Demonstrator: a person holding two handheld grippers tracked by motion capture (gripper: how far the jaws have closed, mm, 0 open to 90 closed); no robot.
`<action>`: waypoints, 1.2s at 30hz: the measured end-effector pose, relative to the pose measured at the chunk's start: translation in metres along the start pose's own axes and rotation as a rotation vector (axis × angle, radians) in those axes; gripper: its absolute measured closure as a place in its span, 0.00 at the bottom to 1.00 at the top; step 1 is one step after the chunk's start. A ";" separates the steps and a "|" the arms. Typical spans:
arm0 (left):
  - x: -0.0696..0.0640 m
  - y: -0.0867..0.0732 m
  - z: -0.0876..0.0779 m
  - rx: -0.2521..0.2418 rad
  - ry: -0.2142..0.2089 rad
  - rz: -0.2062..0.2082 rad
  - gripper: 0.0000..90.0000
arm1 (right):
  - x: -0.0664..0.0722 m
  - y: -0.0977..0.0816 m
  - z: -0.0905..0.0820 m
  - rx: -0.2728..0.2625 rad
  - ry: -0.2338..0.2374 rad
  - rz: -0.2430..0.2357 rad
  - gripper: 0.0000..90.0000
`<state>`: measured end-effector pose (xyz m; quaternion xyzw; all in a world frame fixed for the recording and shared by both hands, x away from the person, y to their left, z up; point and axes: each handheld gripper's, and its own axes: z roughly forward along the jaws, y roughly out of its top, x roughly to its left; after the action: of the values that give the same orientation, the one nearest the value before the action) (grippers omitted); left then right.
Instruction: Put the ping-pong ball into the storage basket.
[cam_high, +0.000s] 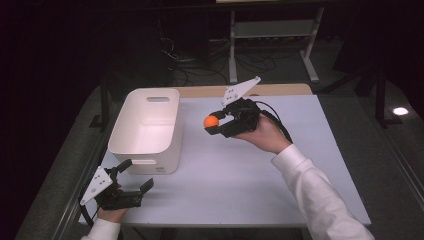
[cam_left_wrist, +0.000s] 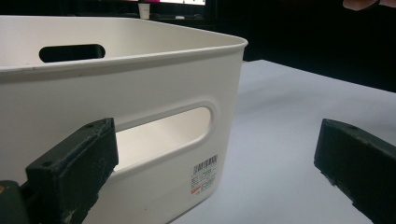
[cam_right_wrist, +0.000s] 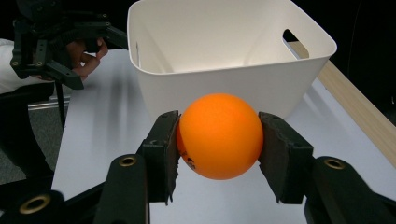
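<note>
Right gripper view: an orange ball (cam_right_wrist: 219, 135) is clamped at its widest line between the right gripper (cam_right_wrist: 219, 154) pads, above the table (cam_right_wrist: 112, 116), just short of the white bin (cam_right_wrist: 224, 88). It looks light, smooth and rigid, likely slippery off-centre. Beside the bin, the left gripper (cam_high: 131, 177) is held open and empty. A barcode sticker (cam_left_wrist: 204, 173) is seen, its print unreadable.

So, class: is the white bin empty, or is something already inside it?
Empty, as far as shown. The white bin shows bare walls inside; the orange ball is outside, clamped in the right gripper.
</note>
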<state>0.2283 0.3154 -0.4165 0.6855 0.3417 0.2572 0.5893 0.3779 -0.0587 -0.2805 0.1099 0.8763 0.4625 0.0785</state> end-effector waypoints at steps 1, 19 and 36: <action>0.000 0.000 0.000 0.000 0.000 0.001 0.00 | -0.001 0.001 0.001 0.003 0.004 -0.010 0.55; 0.000 0.000 -0.001 0.008 0.001 0.001 0.00 | 0.003 0.024 0.018 -0.002 0.039 -0.048 0.55; 0.000 0.000 0.000 -0.005 -0.001 0.003 0.00 | 0.006 0.037 0.038 0.004 0.076 -0.064 0.55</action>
<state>0.2280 0.3153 -0.4169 0.6847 0.3399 0.2584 0.5907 0.3861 -0.0066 -0.2714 0.0645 0.8826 0.4617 0.0598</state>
